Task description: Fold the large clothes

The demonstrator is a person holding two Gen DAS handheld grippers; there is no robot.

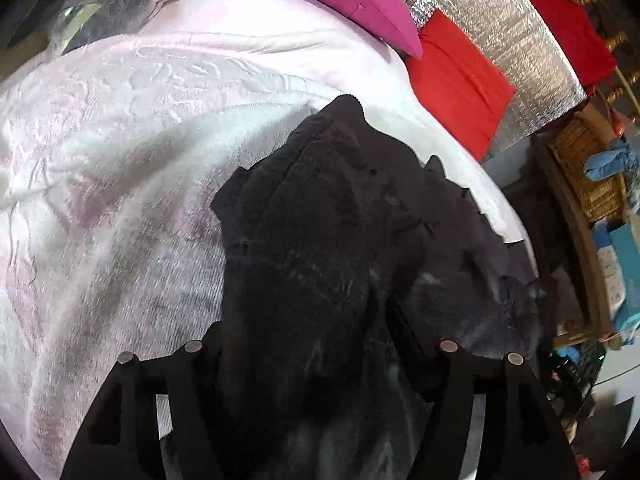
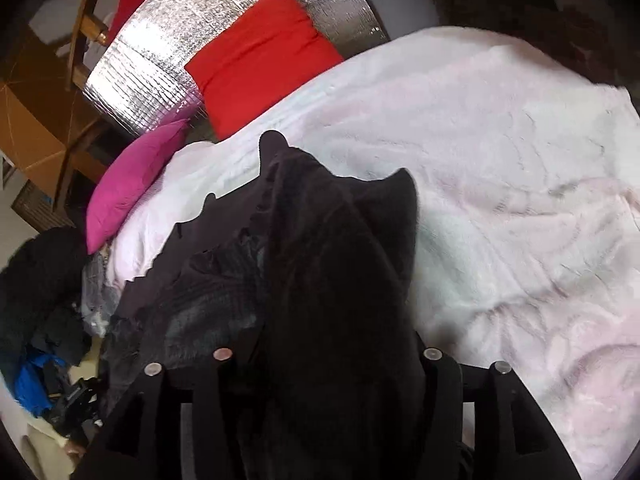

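The dark garment (image 1: 320,248) runs straight out from between each pair of fingers, its long axis pointing away toward the far pillows. It drapes up and over the jaws of both the left gripper (image 1: 316,360) and the right gripper (image 2: 326,364), so neither hand is plainly the nearer; each seems to have its own bunch of the same cloth. The fingers of both stand at a middling spread with fabric filling the gap. Whether the pads actually press on it I cannot tell, since black cloth hides black fingertips. In the left view the garment trails off to the right; in the right view it trails left (so the bulk hangs between the two hands).

Under it lies a pale pink fleecy blanket (image 1: 120,152), rumpled. At the far edge sit a magenta pillow (image 1: 352,4) and a red pillow (image 1: 456,84) against a silver foil-like panel (image 1: 512,40). A dark clothes heap (image 2: 44,280) lies left of the bed.
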